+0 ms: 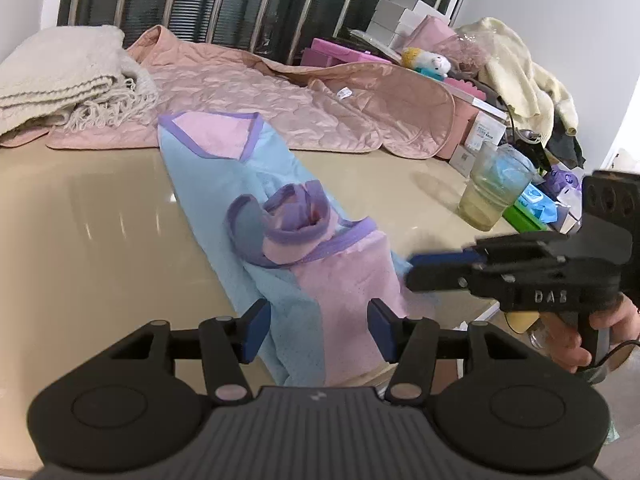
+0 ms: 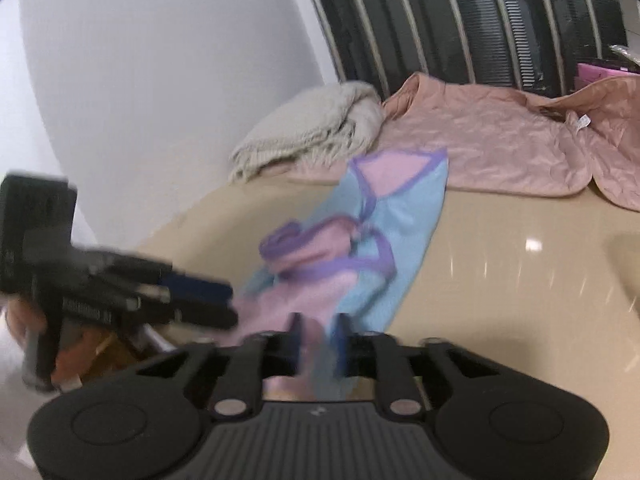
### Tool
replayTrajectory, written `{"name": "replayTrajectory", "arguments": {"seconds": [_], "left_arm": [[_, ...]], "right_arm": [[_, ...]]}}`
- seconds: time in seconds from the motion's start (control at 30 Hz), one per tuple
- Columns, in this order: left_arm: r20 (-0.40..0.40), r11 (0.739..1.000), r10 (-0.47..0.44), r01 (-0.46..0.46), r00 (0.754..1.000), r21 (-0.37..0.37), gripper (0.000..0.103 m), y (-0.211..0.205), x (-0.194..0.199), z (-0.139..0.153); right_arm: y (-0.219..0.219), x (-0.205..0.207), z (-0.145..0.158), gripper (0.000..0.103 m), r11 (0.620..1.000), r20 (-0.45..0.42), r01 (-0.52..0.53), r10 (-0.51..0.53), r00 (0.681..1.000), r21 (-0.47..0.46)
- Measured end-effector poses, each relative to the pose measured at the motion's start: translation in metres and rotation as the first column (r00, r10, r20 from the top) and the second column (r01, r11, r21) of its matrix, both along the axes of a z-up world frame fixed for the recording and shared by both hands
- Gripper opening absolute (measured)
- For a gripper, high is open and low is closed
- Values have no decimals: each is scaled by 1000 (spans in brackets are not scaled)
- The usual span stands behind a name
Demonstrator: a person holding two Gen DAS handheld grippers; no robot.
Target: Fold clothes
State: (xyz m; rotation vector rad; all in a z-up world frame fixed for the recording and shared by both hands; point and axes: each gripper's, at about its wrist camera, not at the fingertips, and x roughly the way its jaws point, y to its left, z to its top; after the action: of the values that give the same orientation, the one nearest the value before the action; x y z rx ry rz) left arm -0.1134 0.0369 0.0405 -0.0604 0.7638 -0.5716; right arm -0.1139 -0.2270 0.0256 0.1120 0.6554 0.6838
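So the garment [image 1: 280, 208] here is a light blue and pink top with purple trim, lying in a long rumpled strip across the beige bench [image 1: 92, 216], running from the far side by the pink quilted blanket [image 1: 256, 92] down to the near edge, where it hangs over a bit. There's a bunched-up knot of purple-edged fabric in the middle of it.

The left gripper [image 1: 318, 330] sits at the near edge with its jaws spread wide, blue pads on either side of the pink-and-blue end of the garment, not pinching it. The right gripper [image 2: 318, 336] is a different story: in its own view the jaws are drawn close together with a fold of the pink and blue cloth sandwiched between the pads, so it's grasping the garment's near end. That view is pretty blurry though. From the left wrist view you can see the right gripper coming in sideways to the garment's right edge, with the person's hand [image 1: 576, 340] on the handle.

Back of the bench is cluttered: a cream fringed throw [image 1: 68, 80] at the far left corner, a plastic cup [image 1: 496, 188] near the right edge, plus boxes [image 1: 400, 16] and a cream sweater [image 1: 516, 76] piled at the far right.
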Motion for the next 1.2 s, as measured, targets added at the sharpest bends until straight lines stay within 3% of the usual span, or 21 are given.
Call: {"name": "replayTrajectory", "arguments": {"seconds": [0.07, 0.1, 0.2, 0.27, 0.33, 0.43, 0.53, 0.73, 0.83, 0.9, 0.97, 1.0, 1.03, 1.1, 1.2], "left_arm": [[0, 1000, 19, -19, 1000, 18, 45, 2, -3, -2], [0, 999, 28, -28, 1000, 27, 46, 3, -4, -3], [60, 999, 29, -30, 998, 21, 49, 15, -21, 5], [145, 996, -19, 5, 989, 94, 56, 12, -36, 12], [213, 981, -120, 83, 970, 177, 56, -4, -44, 13], [194, 966, -191, 150, 962, 210, 51, -17, -39, 2], [168, 947, -257, 214, 952, 239, 48, -28, -33, -9], [181, 945, -286, 246, 941, 217, 51, -23, -50, -18], [194, 913, -352, 290, 916, 287, 55, -31, -66, -15], [231, 889, -386, 293, 893, 353, 57, -35, -78, -13], [295, 850, -429, 271, 854, 451, 71, -37, -90, -16], [318, 820, -463, 264, 827, 508, 71, -39, -94, -21], [337, 787, -498, 253, 799, 563, 72, -40, -99, -26], [355, 722, -565, 239, 745, 649, 72, -43, -105, -36], [372, 639, -655, 219, 658, 737, 71, -51, -114, -51]], "right_arm": [[7, 11, -8, 7, 998, -17, 18, -19, 1000, -58], [8, 14, -12, 6, 996, -30, 34, -36, 999, -83], [3, 1, -5, 11, 994, 23, 53, -51, 998, -99], [2, -18, 3, 12, 993, 124, -14, 28, 992, -115], [7, -28, 6, 26, 985, 169, -95, 119, 978, -141], [24, -18, -3, 23, 976, 137, -128, 154, 979, -179], [30, -4, -15, 12, 980, 87, -97, 113, 990, -173], [19, -16, -19, 12, 986, 53, -119, 126, 991, -119], [18, -27, -17, 13, 982, 52, -148, 155, 987, -118], [16, -34, -11, 20, 976, 68, -168, 179, 981, -141], [13, -49, -1, 47, 964, 170, -182, 216, 961, -194], [12, -59, 4, 69, 953, 237, -187, 244, 940, -239], [16, -71, 6, 81, 929, 306, -184, 286, 908, -321], [32, -96, -4, 79, 828, 384, -179, 424, 820, -532], [55, -118, -35, 72, 626, 392, -103, 599, 698, -773]]}}
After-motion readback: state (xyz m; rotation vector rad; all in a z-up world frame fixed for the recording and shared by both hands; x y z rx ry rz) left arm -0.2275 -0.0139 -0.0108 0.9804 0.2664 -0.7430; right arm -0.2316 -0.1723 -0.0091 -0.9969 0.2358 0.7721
